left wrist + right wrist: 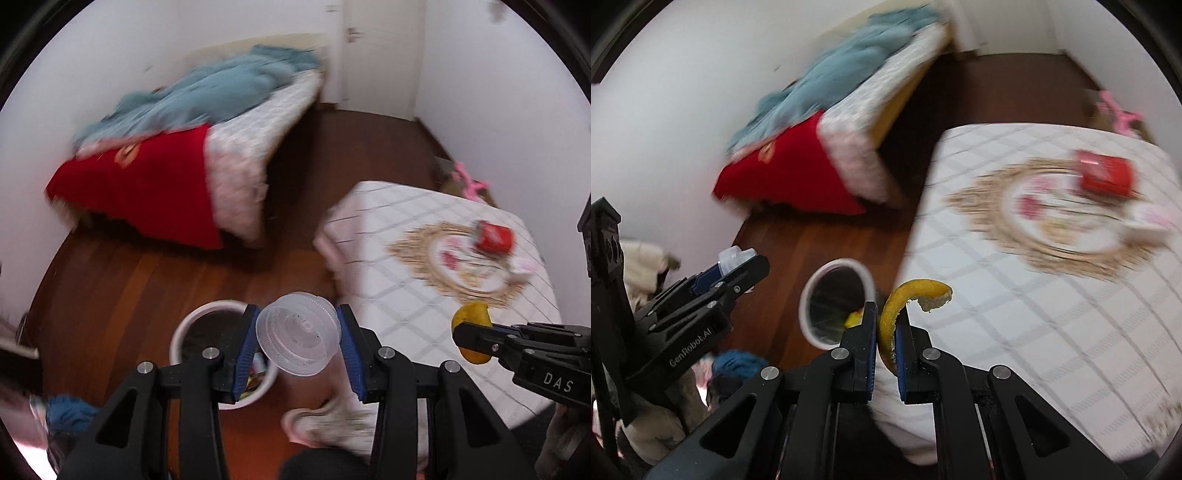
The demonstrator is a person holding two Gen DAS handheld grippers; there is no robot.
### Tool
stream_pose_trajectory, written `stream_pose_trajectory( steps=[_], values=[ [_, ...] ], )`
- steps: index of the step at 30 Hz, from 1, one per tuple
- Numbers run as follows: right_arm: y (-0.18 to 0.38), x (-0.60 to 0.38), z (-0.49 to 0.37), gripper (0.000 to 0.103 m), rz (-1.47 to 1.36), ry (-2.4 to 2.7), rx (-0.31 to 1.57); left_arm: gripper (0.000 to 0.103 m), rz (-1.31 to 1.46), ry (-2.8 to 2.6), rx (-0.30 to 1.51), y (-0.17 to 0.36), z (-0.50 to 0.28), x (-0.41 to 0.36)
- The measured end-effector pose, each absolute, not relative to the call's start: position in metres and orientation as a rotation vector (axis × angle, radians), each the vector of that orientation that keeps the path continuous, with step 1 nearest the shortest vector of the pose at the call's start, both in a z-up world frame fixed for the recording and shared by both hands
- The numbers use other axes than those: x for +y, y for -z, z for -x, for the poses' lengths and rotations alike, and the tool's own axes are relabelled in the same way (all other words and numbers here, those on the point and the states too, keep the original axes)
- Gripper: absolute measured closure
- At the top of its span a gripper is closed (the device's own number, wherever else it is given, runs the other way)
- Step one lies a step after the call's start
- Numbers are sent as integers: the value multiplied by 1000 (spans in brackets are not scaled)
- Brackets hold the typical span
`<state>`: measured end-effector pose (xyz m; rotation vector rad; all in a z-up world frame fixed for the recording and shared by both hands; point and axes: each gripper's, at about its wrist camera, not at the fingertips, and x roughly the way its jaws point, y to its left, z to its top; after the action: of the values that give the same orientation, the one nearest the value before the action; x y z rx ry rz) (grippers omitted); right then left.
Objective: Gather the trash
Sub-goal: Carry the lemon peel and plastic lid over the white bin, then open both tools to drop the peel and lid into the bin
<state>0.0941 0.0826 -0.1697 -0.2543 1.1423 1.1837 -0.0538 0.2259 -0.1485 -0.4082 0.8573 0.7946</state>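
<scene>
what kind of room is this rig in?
Most likely a bedroom in a home: a bed with a rumpled blue blanket stands against the wall, a cloth-covered table holds a plate, and a white trash bin sits on the wood floor.

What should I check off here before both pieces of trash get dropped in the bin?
1. Left gripper shut on the plastic lid: ok, pinched between both pads.
2. Right gripper shut on the yellow peel: ok, though most of it curls free above the fingers.
3. Bin open and unobstructed: ok, some trash already inside.
4. Lid positioned over the bin opening: not ok, it appears off to the bin's side.
5. Peel over the bin: not ok, it sits at the tablecloth edge.
6. Red can remaining on the table: ok, awaits a later trip.
</scene>
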Motion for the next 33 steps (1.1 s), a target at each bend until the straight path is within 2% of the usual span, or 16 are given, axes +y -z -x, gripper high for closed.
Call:
stream_pose_trajectory(
  steps=[9, 20, 22, 23, 24, 25, 27, 29, 31, 33],
  values=[
    [267, 253, -36, 94, 495, -1259, 1304, 64, 846, -833, 955, 252, 142, 362],
    [385, 361, -22, 94, 611, -1219, 1512, 62, 1123, -777, 1039, 345, 149, 435],
    [398, 372, -21, 94, 616, -1207, 1525, 38, 1131, -794, 1048, 351, 152, 441],
    [404, 378, -22, 93, 625, -1205, 1529, 18, 1133, -807, 1044, 353, 156, 443],
    [410, 385, -22, 93, 636, -1208, 1536, 10, 1132, -822, 1044, 355, 158, 445],
    [415, 391, -24, 92, 644, -1212, 1538, 10, 1133, -841, 1048, 356, 162, 445],
    [422, 397, -28, 80, 645, -1211, 1532, 9, 1127, -871, 1060, 358, 167, 445],
    [425, 397, -29, 44, 638, -1218, 1523, 8, 1097, -912, 1070, 357, 172, 443],
    [425, 396, -31, 27, 644, -1215, 1499, 6, 1048, -968, 1069, 355, 179, 439],
    [424, 392, -32, 16, 657, -1210, 1487, 6, 1023, -1001, 1075, 353, 185, 434]
  ],
)
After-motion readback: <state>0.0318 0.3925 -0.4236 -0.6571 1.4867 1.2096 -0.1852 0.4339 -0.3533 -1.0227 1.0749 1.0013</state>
